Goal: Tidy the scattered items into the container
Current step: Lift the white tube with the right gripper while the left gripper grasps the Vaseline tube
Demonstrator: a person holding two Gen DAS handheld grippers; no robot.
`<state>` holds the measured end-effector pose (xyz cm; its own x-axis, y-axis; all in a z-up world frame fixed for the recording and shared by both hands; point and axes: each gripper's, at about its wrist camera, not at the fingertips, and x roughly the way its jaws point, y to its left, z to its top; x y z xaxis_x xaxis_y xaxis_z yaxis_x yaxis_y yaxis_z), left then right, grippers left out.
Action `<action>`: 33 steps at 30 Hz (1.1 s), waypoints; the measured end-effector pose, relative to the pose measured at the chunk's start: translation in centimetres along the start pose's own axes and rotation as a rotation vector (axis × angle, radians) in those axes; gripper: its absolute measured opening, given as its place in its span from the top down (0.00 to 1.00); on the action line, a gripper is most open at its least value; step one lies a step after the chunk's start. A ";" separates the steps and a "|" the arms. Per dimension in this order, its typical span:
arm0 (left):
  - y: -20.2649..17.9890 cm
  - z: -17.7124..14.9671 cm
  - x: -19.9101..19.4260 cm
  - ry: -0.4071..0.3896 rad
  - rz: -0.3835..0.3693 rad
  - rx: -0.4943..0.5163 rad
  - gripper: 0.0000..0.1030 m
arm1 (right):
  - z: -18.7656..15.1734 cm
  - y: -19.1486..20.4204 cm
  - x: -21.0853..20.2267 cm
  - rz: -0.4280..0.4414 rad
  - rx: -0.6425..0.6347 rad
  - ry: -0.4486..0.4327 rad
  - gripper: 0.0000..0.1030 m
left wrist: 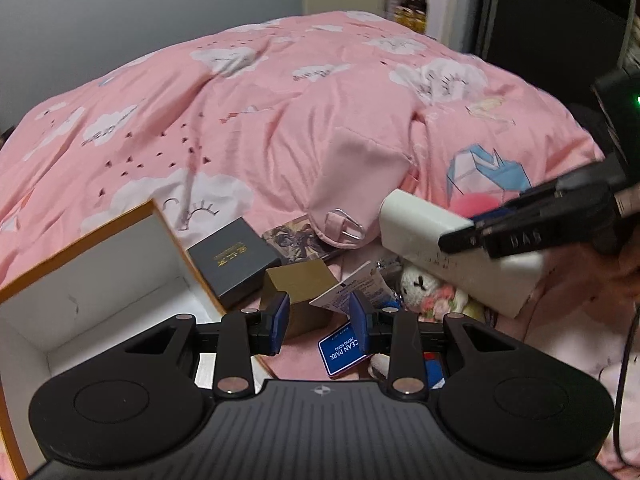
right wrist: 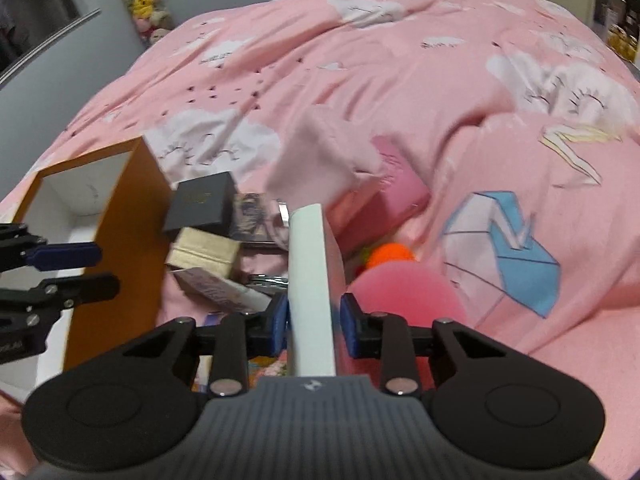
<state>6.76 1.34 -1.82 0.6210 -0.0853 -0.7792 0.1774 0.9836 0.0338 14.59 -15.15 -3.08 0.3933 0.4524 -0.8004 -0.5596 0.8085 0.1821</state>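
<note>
An orange box with a white inside (left wrist: 100,280) stands open on the pink bed at the left; it also shows in the right wrist view (right wrist: 120,240). My right gripper (right wrist: 314,320) is shut on a white box (right wrist: 310,280) and holds it above the clutter; in the left wrist view this white box (left wrist: 440,256) hangs at the right. My left gripper (left wrist: 318,322) is open and empty, just above a tan box (left wrist: 300,292), next to the orange box. A dark grey box (left wrist: 232,260), a blue Ocean Park card (left wrist: 340,350) and a white plush toy (left wrist: 424,288) lie scattered nearby.
A pink duvet (left wrist: 280,120) with clouds covers the bed. A pink pouch (left wrist: 356,184) lies over a picture card (left wrist: 296,240). A pink ball (right wrist: 408,292), an orange ball (right wrist: 390,254) and a pink book (right wrist: 396,188) lie right of the clutter. A grey wall stands behind.
</note>
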 end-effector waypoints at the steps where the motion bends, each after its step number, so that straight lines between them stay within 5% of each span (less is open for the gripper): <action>1: -0.2 0.1 0.3 0.005 0.000 0.029 0.63 | 0.0 -0.2 0.2 -0.007 0.002 0.004 0.70; 11: -3.1 1.6 3.9 0.048 -0.058 0.403 0.63 | 1.0 -0.2 1.3 0.003 -0.086 0.023 0.67; 16: -3.6 1.9 6.3 0.115 -0.101 0.481 0.63 | 1.0 -0.7 1.9 0.022 -0.091 0.039 0.65; 18: -3.6 1.8 7.2 0.144 -0.101 0.475 0.63 | 0.9 -0.7 2.2 0.024 -0.092 0.044 0.65; 23: -3.0 1.7 7.6 0.138 -0.094 0.413 0.85 | 0.7 -0.5 2.1 0.017 -0.095 0.027 0.68; 33: -1.5 1.6 4.8 0.064 -0.156 0.212 1.00 | -0.1 -0.4 -0.3 0.026 -0.057 -0.013 0.71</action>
<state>10.66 -0.80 -4.62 0.5251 -0.2164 -0.8231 0.4275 0.9034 0.0352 14.66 -15.64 -2.99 0.3875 0.4781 -0.7882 -0.6103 0.7739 0.1693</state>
